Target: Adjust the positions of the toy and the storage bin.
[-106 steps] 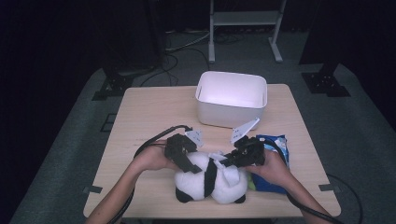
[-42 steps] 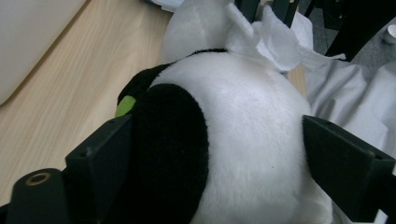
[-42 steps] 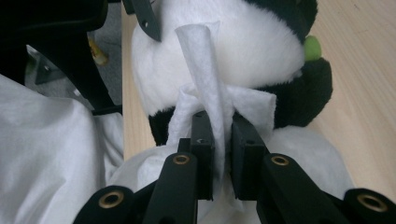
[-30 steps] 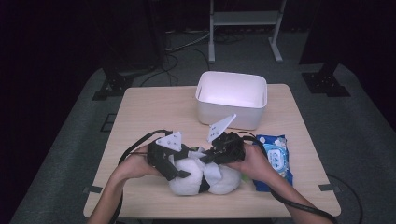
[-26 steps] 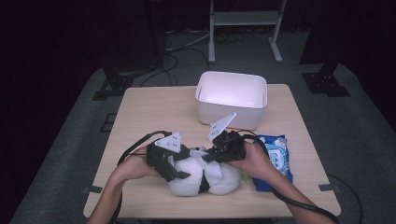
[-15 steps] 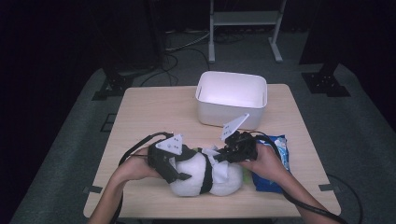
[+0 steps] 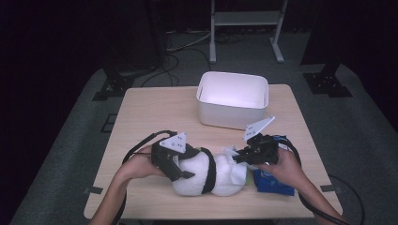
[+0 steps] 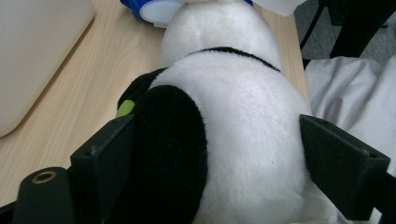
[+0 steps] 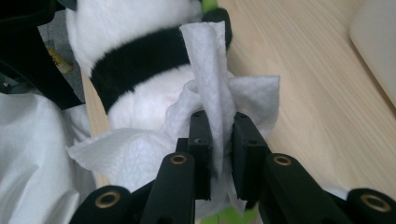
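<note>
A black-and-white plush panda point(image 7: 206, 174) lies on the wooden table point(image 7: 155, 117) near its front edge. My left gripper point(image 7: 177, 171) is shut on the panda's body; in the left gripper view both jaws press into the plush panda point(image 8: 233, 140) from either side. My right gripper point(image 7: 238, 158) is shut on a white wipe point(image 7: 237, 169) at the panda's right end. In the right gripper view the white wipe point(image 9: 212, 107) stands pinched between the two fingers, draped over the panda's fur point(image 9: 140, 60).
A white rectangular bin point(image 7: 233, 99) stands at the back middle of the table. A blue wipe packet point(image 7: 271, 183) lies at the front right under my right hand. Bare tabletop stretches to the left and behind the panda.
My right gripper has slid to the right along the panda with the wipe. The left gripper and the panda have stayed put.
</note>
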A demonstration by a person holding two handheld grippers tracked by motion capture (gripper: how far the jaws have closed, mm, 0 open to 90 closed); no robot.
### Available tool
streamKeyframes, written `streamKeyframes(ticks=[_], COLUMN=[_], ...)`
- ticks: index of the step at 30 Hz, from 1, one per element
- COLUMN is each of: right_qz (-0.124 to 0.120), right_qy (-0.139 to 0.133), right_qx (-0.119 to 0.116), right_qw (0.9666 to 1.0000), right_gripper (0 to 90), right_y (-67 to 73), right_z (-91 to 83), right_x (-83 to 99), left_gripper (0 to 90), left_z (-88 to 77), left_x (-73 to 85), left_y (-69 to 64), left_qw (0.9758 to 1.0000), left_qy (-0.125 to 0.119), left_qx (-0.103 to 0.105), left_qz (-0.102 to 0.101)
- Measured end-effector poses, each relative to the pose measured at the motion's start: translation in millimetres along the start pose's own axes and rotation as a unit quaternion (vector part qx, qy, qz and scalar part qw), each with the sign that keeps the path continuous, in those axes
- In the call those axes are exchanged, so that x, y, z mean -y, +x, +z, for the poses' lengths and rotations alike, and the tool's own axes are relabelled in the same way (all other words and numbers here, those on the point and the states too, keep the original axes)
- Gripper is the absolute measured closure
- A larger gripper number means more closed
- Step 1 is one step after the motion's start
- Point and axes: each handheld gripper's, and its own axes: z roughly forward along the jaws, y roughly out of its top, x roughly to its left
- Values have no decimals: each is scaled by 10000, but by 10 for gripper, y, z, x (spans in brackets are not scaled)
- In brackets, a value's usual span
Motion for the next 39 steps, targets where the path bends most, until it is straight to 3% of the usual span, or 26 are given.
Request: streamKeyframes(ticks=[8, 17, 24, 31, 39], right_qz=[340, 472, 116, -354, -693], right_qy=[-119, -108, -134, -37, -12], right_qx=[13, 14, -28, -274, -478], right_qw=[9993, 9988, 9998, 9990, 9964], right_gripper=[787, 788, 789, 790, 792], right_y=[-116, -163, -34, 128, 275], right_z=[-58, -74, -73, 135, 327], right_x=[289, 376, 62, -332, -680], left_gripper=[133, 132, 127, 124, 123], left_z=[27, 30, 40, 41, 36], left_x=[-52, -49, -46, -26, -24], left_y=[6, 4, 4, 6, -8], left_qw=[10000, 10000, 10000, 9999, 10000], left_qy=[29, 4, -38, -107, -83], left_qx=[25, 23, 32, 30, 9], left_qz=[55, 49, 29, -18, 14])
